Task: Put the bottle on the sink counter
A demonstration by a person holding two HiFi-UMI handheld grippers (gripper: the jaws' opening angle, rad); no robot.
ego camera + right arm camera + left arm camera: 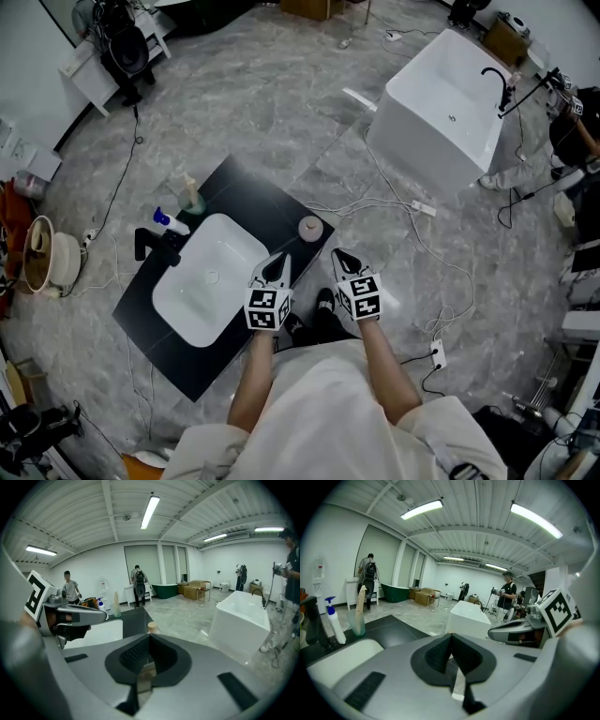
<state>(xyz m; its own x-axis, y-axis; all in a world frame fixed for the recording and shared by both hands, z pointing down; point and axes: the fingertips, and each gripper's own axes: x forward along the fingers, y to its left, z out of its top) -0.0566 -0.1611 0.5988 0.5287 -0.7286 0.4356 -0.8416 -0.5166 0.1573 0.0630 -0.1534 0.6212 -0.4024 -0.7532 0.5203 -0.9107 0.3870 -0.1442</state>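
Observation:
The bottle [310, 228], small with a tan cork-like top, stands on the right end of the black sink counter [253, 192], beside the white basin [208, 286]. In the right gripper view its top [152, 626] shows just beyond my jaws. My right gripper [337, 255] [149, 637] hangs near the counter's front edge, short of the bottle, shut on nothing. Beside it, over the basin's near rim, my left gripper [281, 259] [451, 637] is shut and empty too. Neither gripper touches the bottle.
At the counter's far end stand a blue-capped pump bottle [170, 222], a glass with a tall object in it [192, 199] and a black tap [150, 244]. A white bathtub [450, 112] stands further off. Cables [412, 234] trail across the floor. People stand in the background.

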